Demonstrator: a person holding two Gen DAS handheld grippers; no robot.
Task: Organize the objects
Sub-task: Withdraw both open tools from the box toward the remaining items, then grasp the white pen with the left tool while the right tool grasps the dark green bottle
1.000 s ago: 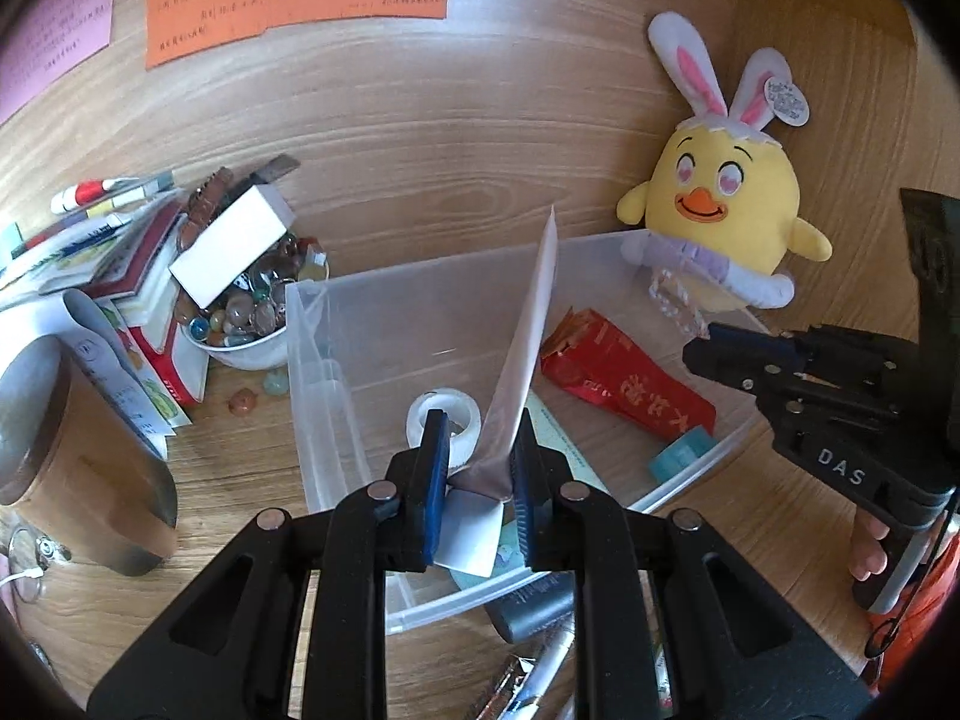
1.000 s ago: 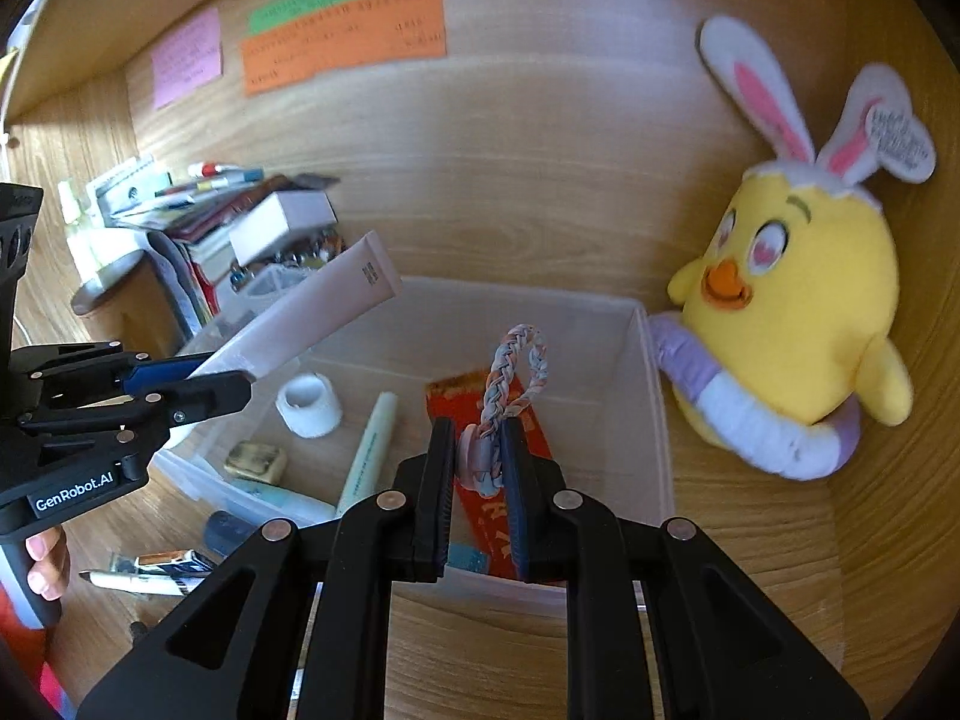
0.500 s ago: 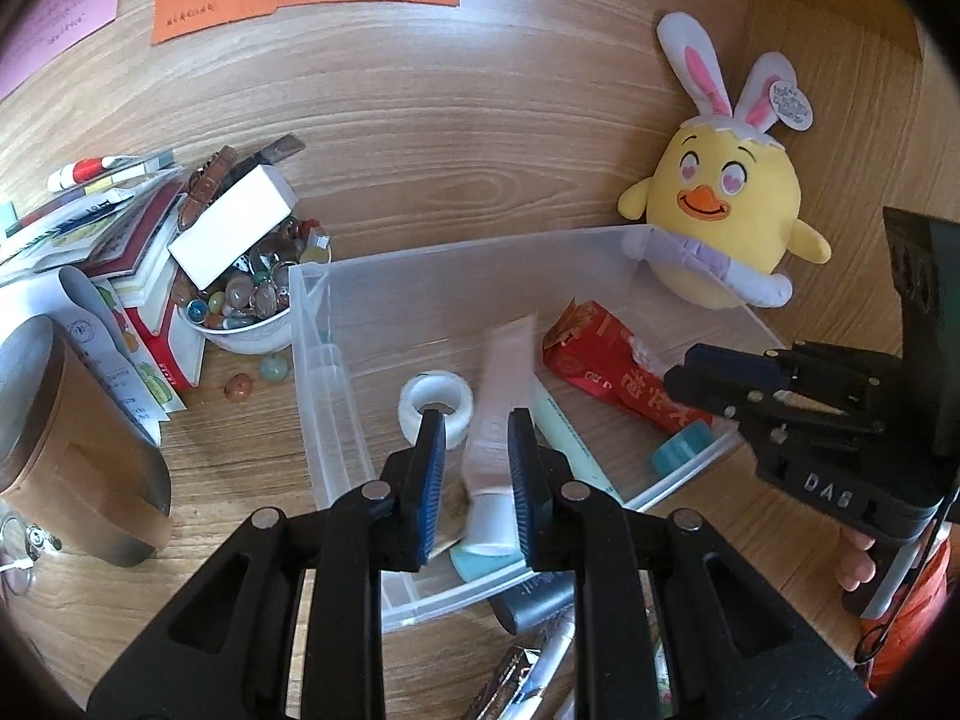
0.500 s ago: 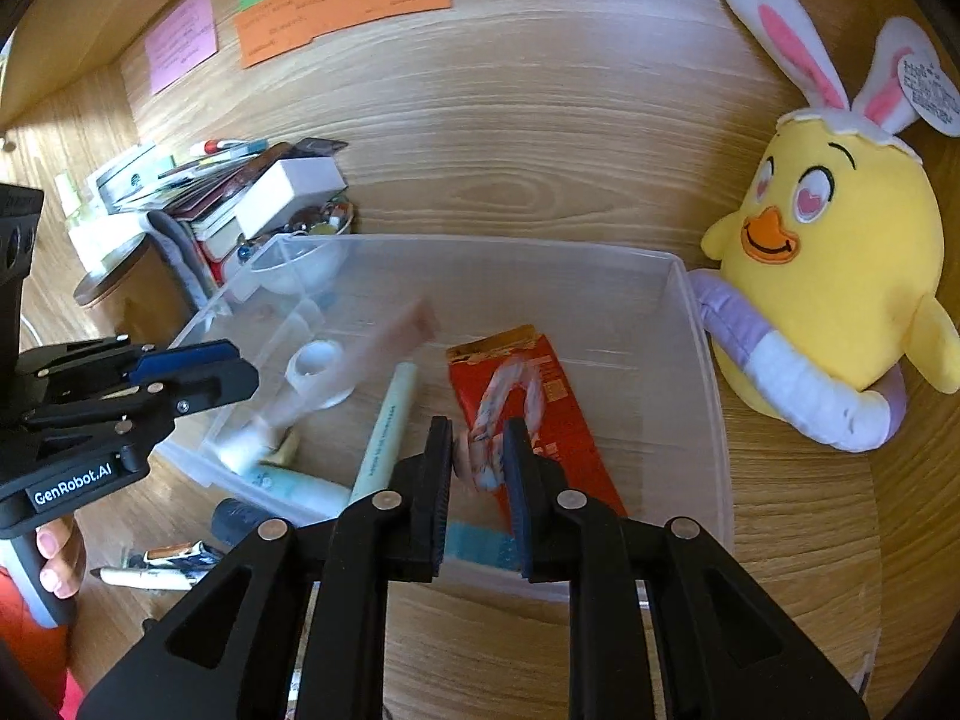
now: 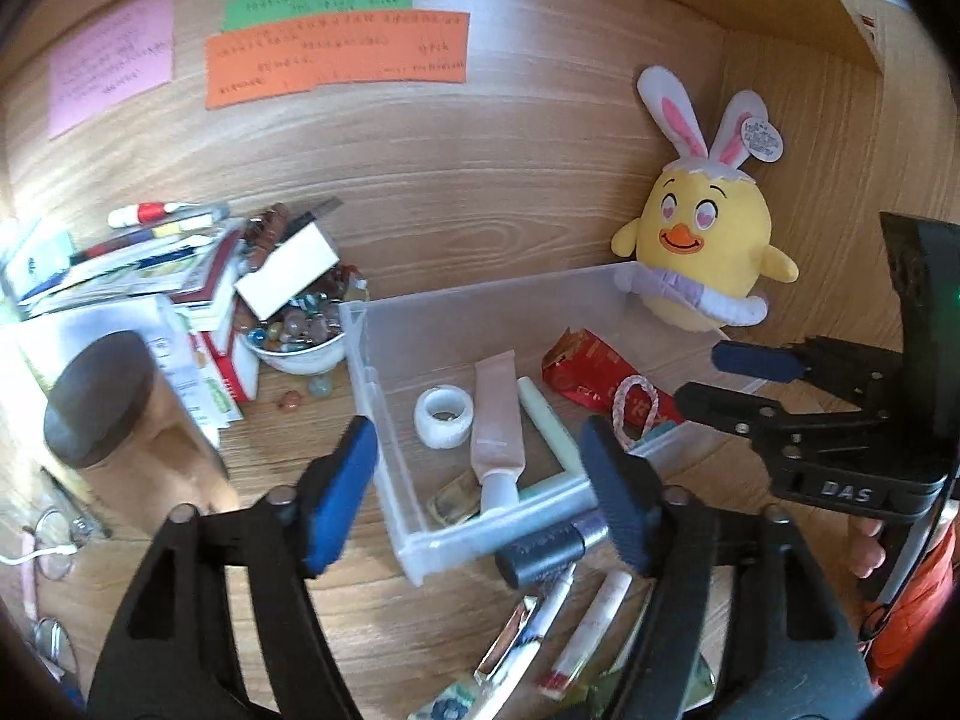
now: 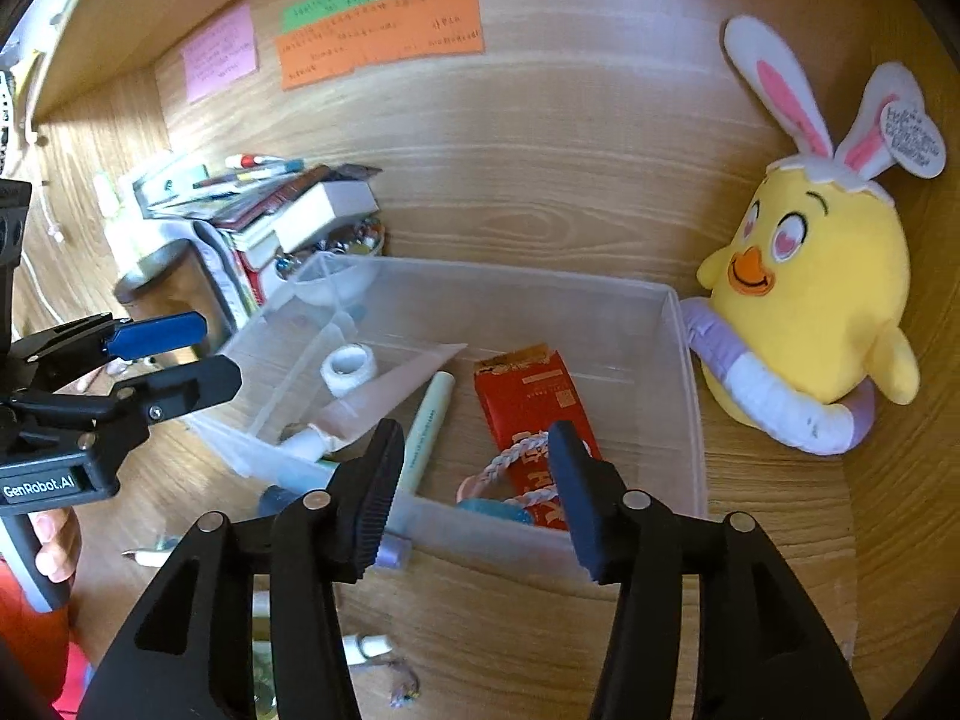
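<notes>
The clear plastic bin (image 5: 384, 420) sits on the wooden desk (image 5: 372, 630) ahead of both pairs of fingers; inside it, straight ahead of the left gripper (image 5: 480, 498) and between the lines of its two fingers, lies a pale pink squeeze tube (image 5: 497, 420) with its white cap toward the near wall; a white tape roll (image 5: 444, 417) lies just left of the tube and a pale green tube (image 5: 549, 426) just right of it; a small amber bottle (image 5: 453, 504) rests by the tube's cap. The left gripper's jaws are opening and already stand wide, with nothing between the pads. Ahead of the right gripper (image 6: 474, 492), between its fingers, a braided pink-and-white loop (image 6: 510, 462) lies partly on a red packet (image 6: 528, 396) on the bin floor; a teal piece (image 6: 498, 507) sits at the near wall beside it; the right jaws are opening too, part way, pads clear of the loop and gripping nothing. Below the left fingers, outside the bin's near wall, lie a dark cylinder (image 5: 540, 552) and several pens (image 5: 591, 624). Left of the left fingers stand a bowl of glass beads (image 5: 297, 336), a white box (image 5: 285, 276) on it, a stack of books (image 5: 180, 276) and a dark-lidded jar (image 5: 102, 402). Right of the right fingers, touching the bin's far corner, sits a yellow chick plush with bunny ears (image 6: 822, 294). On the back panel beyond all fingers hang pink (image 5: 111, 69), green (image 5: 318, 0) and orange (image 5: 336, 57) notes.
</notes>
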